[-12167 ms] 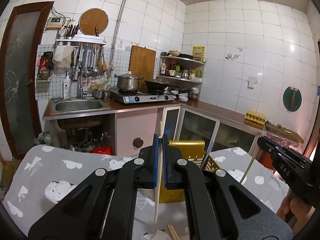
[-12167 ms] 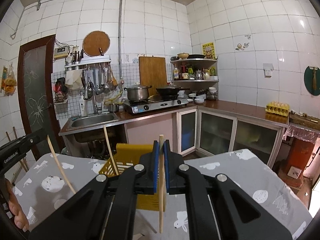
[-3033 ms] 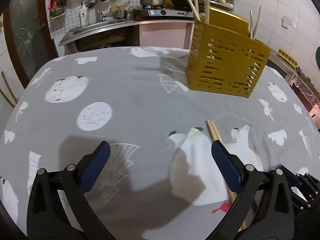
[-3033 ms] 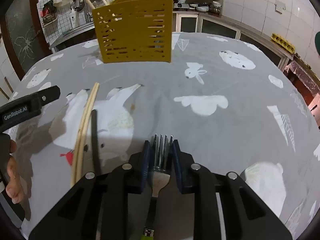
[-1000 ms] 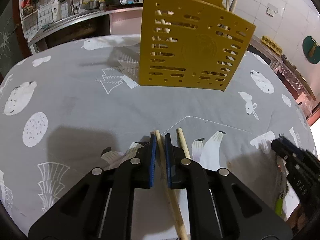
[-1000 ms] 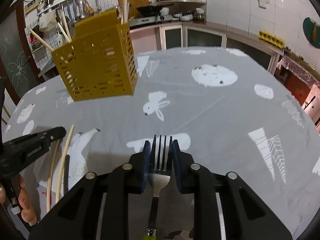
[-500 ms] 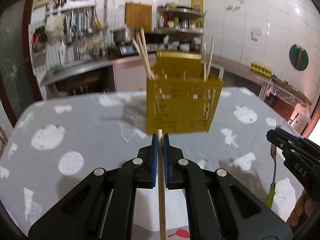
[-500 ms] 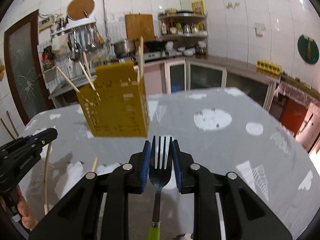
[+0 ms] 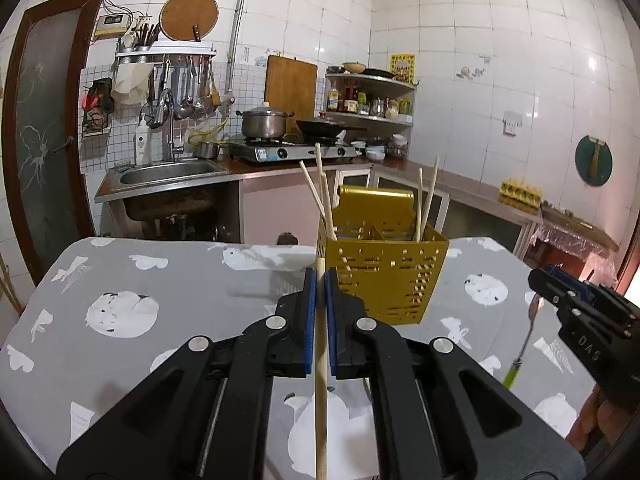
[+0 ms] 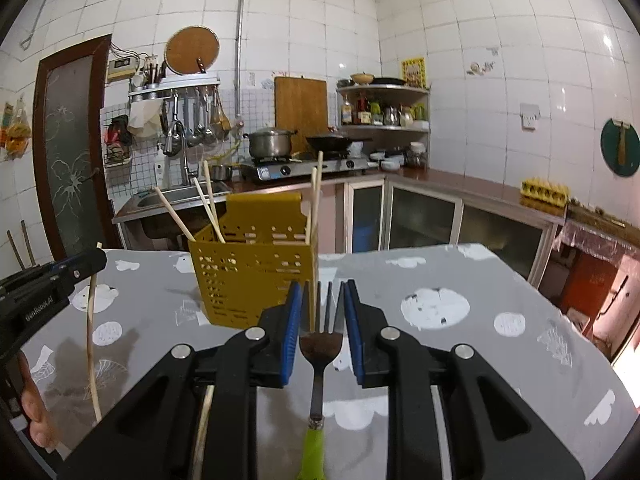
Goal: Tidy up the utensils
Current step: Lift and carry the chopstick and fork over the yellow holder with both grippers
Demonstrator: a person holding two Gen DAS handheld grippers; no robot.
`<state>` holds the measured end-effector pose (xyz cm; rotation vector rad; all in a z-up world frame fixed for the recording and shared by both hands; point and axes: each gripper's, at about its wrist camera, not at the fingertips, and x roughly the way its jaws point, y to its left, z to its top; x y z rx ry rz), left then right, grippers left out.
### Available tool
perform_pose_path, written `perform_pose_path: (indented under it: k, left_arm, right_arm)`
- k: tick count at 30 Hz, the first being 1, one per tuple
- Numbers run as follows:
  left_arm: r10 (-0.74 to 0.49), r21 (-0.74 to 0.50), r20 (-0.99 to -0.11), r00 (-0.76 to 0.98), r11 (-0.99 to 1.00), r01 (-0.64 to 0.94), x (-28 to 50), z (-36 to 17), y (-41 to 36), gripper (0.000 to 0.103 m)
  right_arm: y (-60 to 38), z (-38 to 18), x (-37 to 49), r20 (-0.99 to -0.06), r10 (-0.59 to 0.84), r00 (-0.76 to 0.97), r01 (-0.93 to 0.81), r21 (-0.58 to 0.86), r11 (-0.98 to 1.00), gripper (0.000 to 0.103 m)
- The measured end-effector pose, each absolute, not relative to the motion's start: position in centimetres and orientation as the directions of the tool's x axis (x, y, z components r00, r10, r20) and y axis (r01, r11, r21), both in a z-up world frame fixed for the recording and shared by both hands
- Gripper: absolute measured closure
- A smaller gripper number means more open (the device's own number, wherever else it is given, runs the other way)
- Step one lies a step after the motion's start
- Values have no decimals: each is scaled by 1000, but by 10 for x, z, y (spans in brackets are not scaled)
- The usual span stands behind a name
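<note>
My left gripper point(image 9: 319, 276) is shut on a wooden chopstick point(image 9: 320, 392) and holds it upright above the grey patterned table point(image 9: 160, 280). The yellow slotted utensil basket point(image 9: 384, 276) stands just ahead and to the right, with several chopsticks point(image 9: 424, 196) in it. My right gripper point(image 10: 320, 292) is shut on a green-handled fork point(image 10: 319, 356), tines up, in front of the basket point(image 10: 252, 276). The left gripper point(image 10: 92, 260) with its chopstick point(image 10: 91, 340) shows at the left of the right wrist view. The right gripper point(image 9: 540, 280) and fork point(image 9: 524, 344) show at the right of the left wrist view.
A white napkin point(image 9: 340, 424) lies on the table below the left gripper. A loose chopstick point(image 10: 202, 428) lies on the table below the right gripper. Behind the table are a sink point(image 9: 168, 172), a stove with a pot point(image 9: 264, 124) and cabinets point(image 10: 424, 216).
Both grippers have risen from the table and tilted level, the left carrying the chopstick and the right carrying the fork. The basket now sits lower in both views.
</note>
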<state>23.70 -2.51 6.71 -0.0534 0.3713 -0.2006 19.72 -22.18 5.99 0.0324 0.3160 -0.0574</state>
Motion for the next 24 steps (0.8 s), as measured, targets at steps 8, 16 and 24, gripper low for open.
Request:
perform_pose_path:
  k: [8, 16, 24]
  left_arm:
    - [-224, -92, -297, 928, 974, 206, 239, 81, -23, 99]
    - [-247, -112, -261, 933, 968, 225, 250, 97, -22, 99]
    - [-265, -117, -207, 942, 962, 245, 267, 135, -31, 99]
  right_arm:
    - [-217, 70, 206, -269, -46, 962, 50, 6, 999, 81]
    - [-221, 84, 216, -252, -37, 967, 42, 15, 999, 81]
    - [-230, 116, 230, -223, -36, 974, 47, 44, 998, 81]
